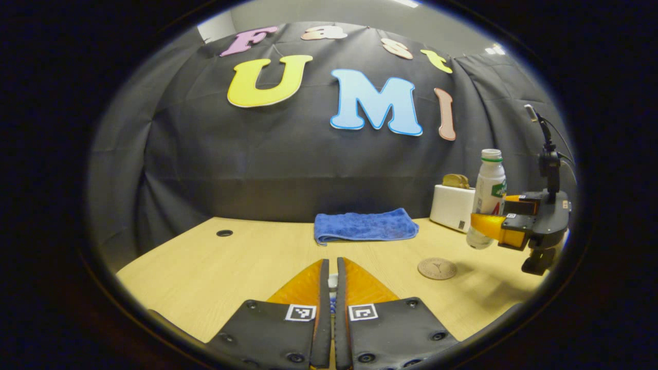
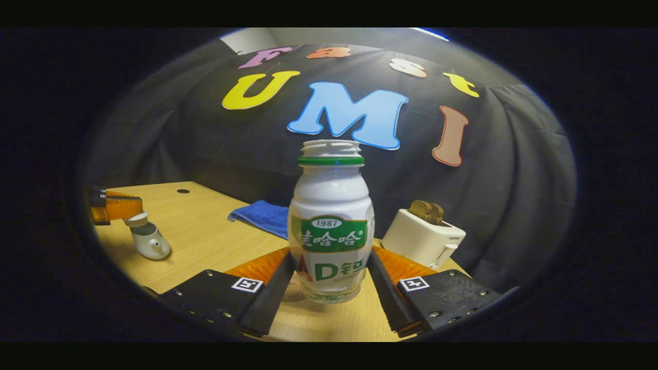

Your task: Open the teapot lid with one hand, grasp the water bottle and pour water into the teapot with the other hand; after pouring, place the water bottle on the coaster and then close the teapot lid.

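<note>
R gripper (image 2: 329, 288) pinches water bottle (image 2: 330, 226) upright, above table (image 2: 205, 241). Coaster (image 1: 437, 268) lies under it. Toaster (image 2: 422, 237) at 2 o'clock, blue towel (image 2: 259, 215) at 10. L gripper (image 1: 329, 280) pressed on teapot lid (image 2: 136, 219), over teapot (image 2: 149, 242).

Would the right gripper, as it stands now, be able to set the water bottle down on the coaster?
Probably yes: the right gripper holds the water bottle upright, and the coaster lies bare on the table nearby.
</note>
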A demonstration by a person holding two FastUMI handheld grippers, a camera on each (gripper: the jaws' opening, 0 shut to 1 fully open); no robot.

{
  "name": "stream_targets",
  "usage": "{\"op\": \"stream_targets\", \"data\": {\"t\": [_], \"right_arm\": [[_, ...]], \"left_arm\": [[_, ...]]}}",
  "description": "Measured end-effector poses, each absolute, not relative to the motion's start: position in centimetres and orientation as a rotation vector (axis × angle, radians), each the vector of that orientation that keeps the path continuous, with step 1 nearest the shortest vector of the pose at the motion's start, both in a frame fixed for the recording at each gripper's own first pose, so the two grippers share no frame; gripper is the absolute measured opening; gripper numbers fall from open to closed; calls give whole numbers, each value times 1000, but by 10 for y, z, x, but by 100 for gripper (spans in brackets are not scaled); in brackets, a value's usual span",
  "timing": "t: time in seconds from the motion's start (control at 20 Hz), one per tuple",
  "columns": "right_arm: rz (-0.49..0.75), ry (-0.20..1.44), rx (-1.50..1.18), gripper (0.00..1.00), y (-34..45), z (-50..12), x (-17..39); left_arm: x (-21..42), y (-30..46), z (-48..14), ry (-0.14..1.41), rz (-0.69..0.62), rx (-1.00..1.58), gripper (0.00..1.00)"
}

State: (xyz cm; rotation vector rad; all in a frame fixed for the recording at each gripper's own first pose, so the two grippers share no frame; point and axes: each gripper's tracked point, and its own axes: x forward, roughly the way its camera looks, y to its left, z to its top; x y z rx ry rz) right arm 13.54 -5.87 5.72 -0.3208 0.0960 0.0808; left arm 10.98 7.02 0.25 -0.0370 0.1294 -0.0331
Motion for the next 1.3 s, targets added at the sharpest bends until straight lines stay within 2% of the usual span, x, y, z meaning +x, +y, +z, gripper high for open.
{"op": "stream_targets", "data": {"t": [0.15,0.2,0.4,0.45,0.55,0.65,0.75,0.85,0.95,1.0,1.05,1.1,1.15,1.2,1.3], "right_arm": [[88,88,-299,81,-60,58,133],[92,87,-288,81,-59,56,132],[111,91,-233,82,-58,52,128],[112,94,-231,81,-58,49,127],[110,108,-232,82,-60,44,127],[115,117,-225,81,-59,41,127],[115,116,-231,81,-59,40,126],[120,115,-234,82,-56,39,126],[125,115,-232,81,-55,39,125],[126,117,-232,82,-54,37,125],[128,121,-230,82,-54,36,126],[133,126,-226,81,-53,34,126],[139,132,-221,81,-51,32,127],[144,137,-217,82,-50,30,126],[151,142,-215,82,-47,27,126]], "left_arm": [[114,68,1,126,-30,-30,13],[115,67,0,123,-29,-28,9],[118,61,-7,127,-22,-12,9],[119,60,-8,132,-20,-6,13],[120,57,-12,139,-21,2,9],[119,58,-12,138,-19,8,10],[119,64,-14,142,-10,7,13],[120,68,-20,151,-3,-4,9],[118,68,-24,164,-5,-21,13],[119,69,-23,159,-4,-22,9],[119,68,-23,160,-4,-20,13],[120,67,-24,160,-2,-16,9],[120,66,-23,157,1,-7,13],[120,67,-25,155,4,3,9],[121,66,-24,150,11,21,13]]}}
